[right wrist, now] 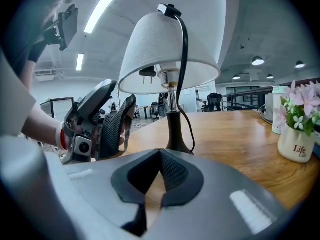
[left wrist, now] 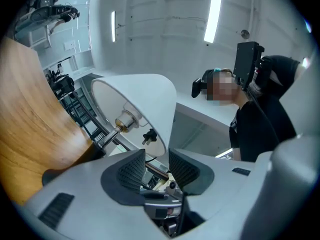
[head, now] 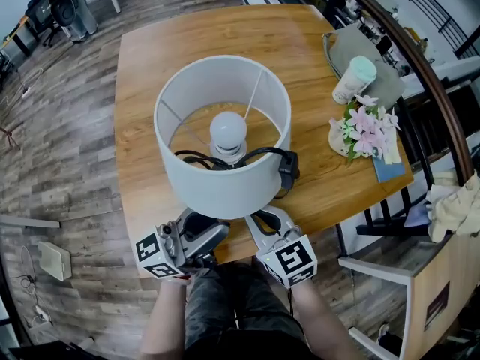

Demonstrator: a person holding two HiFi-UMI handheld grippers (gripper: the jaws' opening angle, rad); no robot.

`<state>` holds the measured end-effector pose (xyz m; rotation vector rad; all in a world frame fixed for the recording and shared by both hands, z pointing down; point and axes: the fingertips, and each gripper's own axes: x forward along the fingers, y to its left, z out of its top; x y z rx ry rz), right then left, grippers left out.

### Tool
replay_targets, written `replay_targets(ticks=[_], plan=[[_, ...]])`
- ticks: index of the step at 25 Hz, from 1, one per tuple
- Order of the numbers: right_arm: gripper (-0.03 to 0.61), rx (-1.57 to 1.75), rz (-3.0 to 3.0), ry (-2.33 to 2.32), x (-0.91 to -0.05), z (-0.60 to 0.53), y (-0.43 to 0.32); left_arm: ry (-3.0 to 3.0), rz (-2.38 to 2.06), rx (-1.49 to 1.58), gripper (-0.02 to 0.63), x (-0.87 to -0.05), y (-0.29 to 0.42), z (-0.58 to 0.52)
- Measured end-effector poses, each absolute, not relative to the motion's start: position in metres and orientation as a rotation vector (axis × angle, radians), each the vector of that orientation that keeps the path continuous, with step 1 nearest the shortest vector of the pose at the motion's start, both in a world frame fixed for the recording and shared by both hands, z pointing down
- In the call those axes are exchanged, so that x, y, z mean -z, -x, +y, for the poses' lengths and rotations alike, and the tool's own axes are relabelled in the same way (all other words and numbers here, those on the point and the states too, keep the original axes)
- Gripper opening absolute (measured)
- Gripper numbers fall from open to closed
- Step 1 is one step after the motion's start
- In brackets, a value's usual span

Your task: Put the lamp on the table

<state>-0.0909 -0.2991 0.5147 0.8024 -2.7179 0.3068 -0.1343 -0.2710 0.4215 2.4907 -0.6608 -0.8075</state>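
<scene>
The lamp stands upright on the wooden table (head: 150, 66), its white shade (head: 225, 178) open to the head view with the bulb (head: 228, 131) showing inside. A black cord (head: 259, 154) hangs over the shade's rim. In the right gripper view the shade (right wrist: 165, 49) sits over the dark base (right wrist: 176, 139) on the tabletop. My left gripper (head: 196, 229) is at the table's front edge just below the shade, open and empty (left wrist: 156, 166). My right gripper (head: 264, 222) is beside it, shut with nothing in it (right wrist: 160, 156), a short way before the base.
A white pot of pink flowers (head: 364, 130) stands at the table's right edge with a blue book (head: 388, 169) beside it. Behind them a pale cup (head: 354, 77) rests on a grey tray (head: 379, 88). A chair (head: 390, 235) is to the right of the table.
</scene>
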Motion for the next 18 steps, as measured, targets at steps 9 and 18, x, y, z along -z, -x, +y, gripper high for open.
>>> replay_targets(ticks=[9,18], plan=[[0.008,-0.285,-2.729,-0.827,-0.508,-0.286,0.082,-2.491,-0.791,0.646,0.055,-0.445,0.135,-0.262],[0.007,-0.185,-2.782,-0.844,-0.482,-0.266,0.075,-2.471,-1.062,0.535,-0.003,-0.446,0.146,-0.249]])
